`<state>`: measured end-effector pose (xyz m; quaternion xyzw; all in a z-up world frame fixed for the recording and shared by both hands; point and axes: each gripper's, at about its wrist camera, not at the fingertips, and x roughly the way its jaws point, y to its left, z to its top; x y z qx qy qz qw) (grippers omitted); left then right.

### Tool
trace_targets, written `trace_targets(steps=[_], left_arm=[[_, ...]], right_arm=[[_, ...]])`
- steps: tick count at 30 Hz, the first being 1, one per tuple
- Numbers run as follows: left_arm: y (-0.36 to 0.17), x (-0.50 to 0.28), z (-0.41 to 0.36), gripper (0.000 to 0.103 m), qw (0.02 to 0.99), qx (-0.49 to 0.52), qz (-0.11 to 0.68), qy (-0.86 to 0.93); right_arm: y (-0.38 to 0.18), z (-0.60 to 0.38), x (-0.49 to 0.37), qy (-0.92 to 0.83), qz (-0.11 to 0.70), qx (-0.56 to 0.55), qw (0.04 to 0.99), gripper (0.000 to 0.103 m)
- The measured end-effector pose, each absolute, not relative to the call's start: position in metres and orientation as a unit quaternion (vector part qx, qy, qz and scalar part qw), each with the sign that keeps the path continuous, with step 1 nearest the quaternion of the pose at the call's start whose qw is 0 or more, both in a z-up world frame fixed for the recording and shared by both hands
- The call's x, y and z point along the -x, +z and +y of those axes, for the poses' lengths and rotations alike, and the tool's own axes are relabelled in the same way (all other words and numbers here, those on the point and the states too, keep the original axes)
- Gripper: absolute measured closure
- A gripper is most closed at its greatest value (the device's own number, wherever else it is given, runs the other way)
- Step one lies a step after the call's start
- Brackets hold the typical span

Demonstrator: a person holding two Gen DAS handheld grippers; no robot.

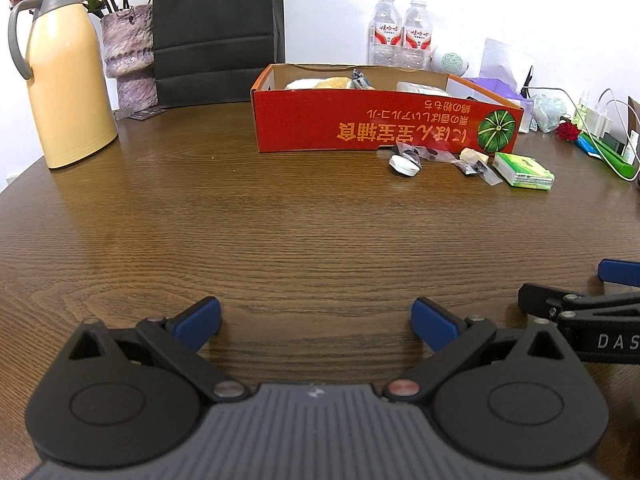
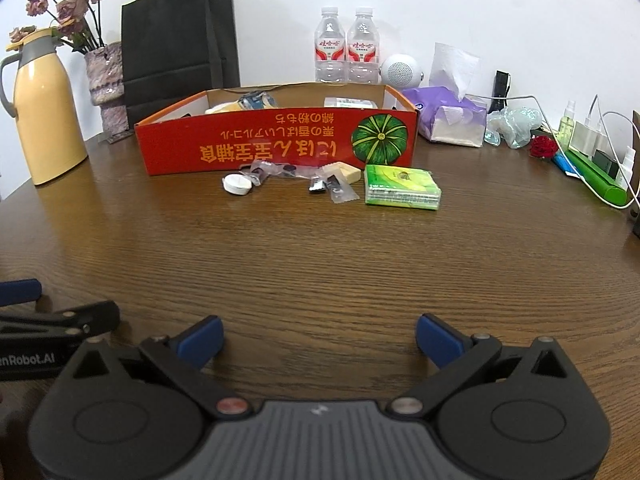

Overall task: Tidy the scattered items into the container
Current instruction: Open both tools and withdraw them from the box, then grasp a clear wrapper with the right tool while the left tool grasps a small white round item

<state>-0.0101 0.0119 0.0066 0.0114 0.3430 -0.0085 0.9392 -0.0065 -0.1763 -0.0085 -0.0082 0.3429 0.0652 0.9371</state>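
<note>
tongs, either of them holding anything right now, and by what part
Nothing is held. The left tongs and the right tongs are both open above the bare table, short of the scattered items.

Bright, even indoor light fills both views, a soft sheen glancing off the wooden table (image 1: 280, 220) ahead of the fingers with only faint shadows beneath them, while fisheye bending curves the far edges, corners go dark, and focus holds sharp throughout.
</note>
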Motion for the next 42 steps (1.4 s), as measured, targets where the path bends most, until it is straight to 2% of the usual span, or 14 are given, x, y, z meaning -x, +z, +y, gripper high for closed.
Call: trace_targets(steps=[9, 12, 14, 16, 18, 20, 21, 23, 27, 30, 32, 34, 39, 42], left_arm=[[0.007, 0.010, 0.011, 0.000, 0.939, -0.013, 0.342, -0.008], [0.017, 0.008, -0.002, 0.000, 0.949, -0.067, 0.305, -0.039], [0.031, 0.000, -0.012, 0.000, 0.948, -0.135, 0.264, -0.116], [0.039, -0.027, -0.019, 0.000, 0.927, -0.190, 0.264, -0.188], [0.041, -0.064, -0.020, 0.001, 0.911, -0.207, 0.271, -0.231], [0.036, -0.108, -0.016, 0.016, 0.901, -0.181, 0.297, -0.260], [0.032, -0.127, -0.013, 0.036, 0.897, -0.163, 0.315, -0.262], [0.025, -0.156, -0.009, 0.054, 0.894, -0.129, 0.350, -0.249], [0.019, -0.167, -0.002, 0.042, 0.897, -0.081, 0.340, -0.273], [0.015, -0.172, -0.004, 0.041, 0.897, -0.076, 0.330, -0.284], [0.012, -0.172, -0.014, 0.045, 0.899, -0.101, 0.319, -0.282], [0.012, -0.170, -0.017, 0.068, 0.897, -0.105, 0.315, -0.292], [0.015, -0.166, -0.018, 0.074, 0.890, -0.103, 0.325, -0.302], [0.018, -0.165, -0.019, 0.075, 0.890, -0.096, 0.336, -0.294]], right_arm=[[-0.009, -0.177, 0.008, 0.061, 0.343, 0.009, 0.937, 0.000], [-0.008, -0.179, 0.008, 0.066, 0.341, 0.003, 0.938, 0.000], [-0.001, -0.187, 0.002, 0.083, 0.329, -0.003, 0.941, 0.013], [0.016, -0.193, -0.012, 0.104, 0.299, 0.019, 0.948, 0.039], [0.032, -0.195, -0.036, 0.127, 0.264, 0.050, 0.955, 0.039], [0.033, -0.193, -0.073, 0.157, 0.268, 0.074, 0.948, 0.043], [0.030, -0.192, -0.090, 0.159, 0.278, 0.074, 0.944, 0.049], [0.019, -0.191, -0.122, 0.150, 0.298, 0.063, 0.940, 0.064], [0.003, -0.201, -0.144, 0.145, 0.318, 0.024, 0.937, 0.074], [-0.002, -0.200, -0.140, 0.141, 0.309, 0.077, 0.938, 0.074], [-0.002, -0.203, -0.142, 0.121, 0.307, 0.082, 0.940, 0.074], [-0.002, -0.210, -0.143, 0.121, 0.310, 0.061, 0.941, 0.073], [-0.001, -0.212, -0.141, 0.140, 0.313, 0.047, 0.938, 0.085], [-0.001, -0.207, -0.138, 0.131, 0.308, 0.056, 0.941, 0.086]])
